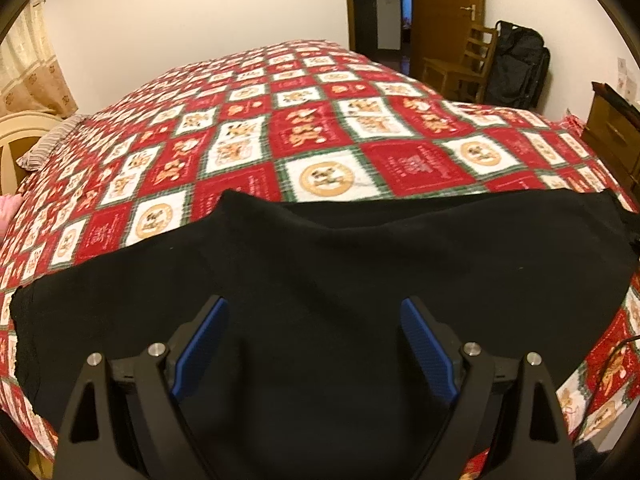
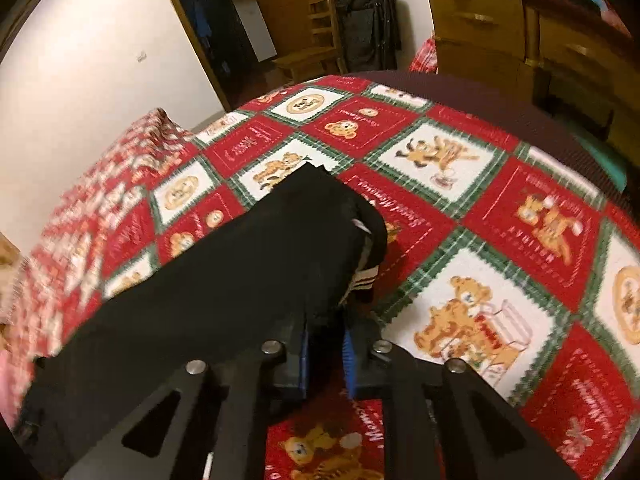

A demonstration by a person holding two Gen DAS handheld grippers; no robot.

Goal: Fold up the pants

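Left wrist view: the left tongs (image 1: 314, 344) stand wide apart, empty, over black pants (image 1: 320, 264) lying across the lower frame on the bed (image 1: 320, 128).

Right wrist view: the right tongs (image 2: 325, 340) are clamped on the pants' (image 2: 224, 280) end at lower centre; their long axis runs lower left.
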